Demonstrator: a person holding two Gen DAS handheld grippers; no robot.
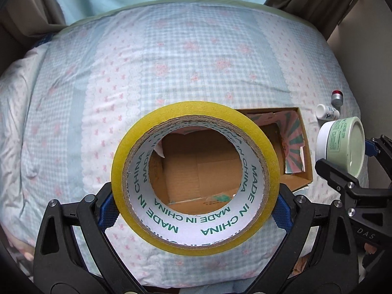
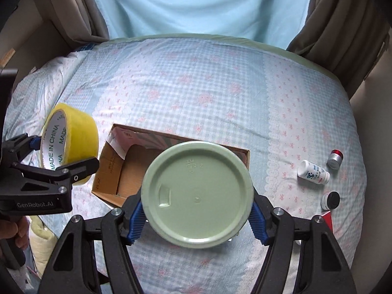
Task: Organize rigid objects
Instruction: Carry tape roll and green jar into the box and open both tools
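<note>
My left gripper (image 1: 194, 207) is shut on a yellow tape roll (image 1: 137, 152), held above the near left part of an open cardboard box (image 1: 297, 171). The roll also shows at the left of the right wrist view (image 2: 80, 127). My right gripper (image 2: 197, 216) is shut on a pale green round tub (image 2: 198, 196), held above the near right part of the box (image 2: 107, 166). The tub also shows in the left wrist view (image 1: 343, 142), right of the box.
The box lies on a bed with a blue checked cover (image 2: 196, 85). Right of the box lie a white bottle (image 2: 313, 172), a small silver jar with a red top (image 2: 335, 159) and a black-lidded jar (image 2: 330, 199). Curtains (image 2: 343, 24) hang behind the bed.
</note>
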